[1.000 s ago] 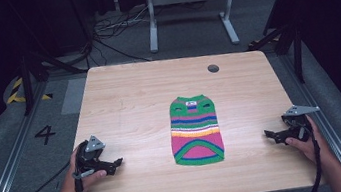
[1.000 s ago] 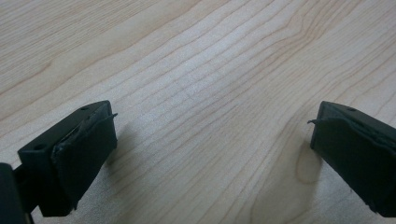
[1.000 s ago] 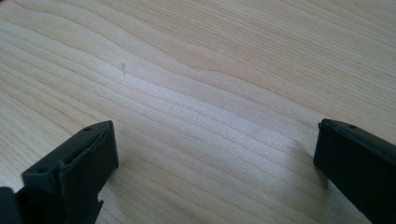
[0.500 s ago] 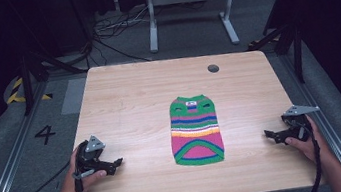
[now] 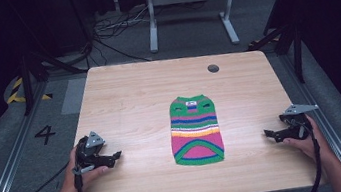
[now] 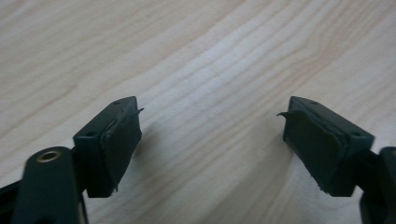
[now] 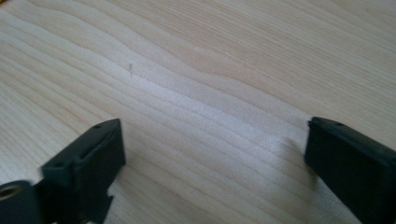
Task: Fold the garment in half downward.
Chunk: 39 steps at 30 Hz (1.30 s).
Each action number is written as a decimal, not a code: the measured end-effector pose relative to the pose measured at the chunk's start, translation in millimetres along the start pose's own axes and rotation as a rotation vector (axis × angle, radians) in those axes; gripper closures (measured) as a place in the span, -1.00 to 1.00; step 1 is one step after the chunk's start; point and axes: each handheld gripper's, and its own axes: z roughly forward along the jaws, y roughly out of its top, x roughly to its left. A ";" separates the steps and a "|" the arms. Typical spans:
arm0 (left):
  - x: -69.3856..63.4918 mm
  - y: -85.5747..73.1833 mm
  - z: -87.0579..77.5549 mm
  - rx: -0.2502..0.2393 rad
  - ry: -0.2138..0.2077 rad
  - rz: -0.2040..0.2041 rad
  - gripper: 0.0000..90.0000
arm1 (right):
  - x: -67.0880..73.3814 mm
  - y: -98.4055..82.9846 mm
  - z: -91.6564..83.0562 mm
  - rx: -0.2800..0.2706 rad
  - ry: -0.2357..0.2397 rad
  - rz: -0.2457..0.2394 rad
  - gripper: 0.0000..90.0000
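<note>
Lying flat at mid-counter (image 5: 124,102): striped sweater (image 5: 195,130), collar toward the far edge. Resting well left of it, left claw (image 5: 115,156), jaws apart, just been closing on nothing. Well right, right claw (image 5: 268,134), likewise apart, closing over bare wood.

The counter (image 5: 133,96) is evenly bright under overhead light; the surroundings are dark. Close views are soft, with faint shadows beneath the jaws.
</note>
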 end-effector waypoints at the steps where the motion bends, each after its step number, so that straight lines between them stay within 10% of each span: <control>1: 2.3 4.9 -0.8 0.007 -0.009 0.006 -0.50 | -1.8 5.3 -1.4 0.011 0.003 -0.003 -0.36; 17: 3.5 83.8 26.9 -0.070 -0.043 0.032 -0.40 | 12.2 74.2 9.1 -0.032 0.033 -0.078 -0.10; 39: -23.7 162.8 98.8 -0.043 -0.119 0.094 -0.29 | 71.5 160.6 86.4 -0.033 0.130 -0.189 0.07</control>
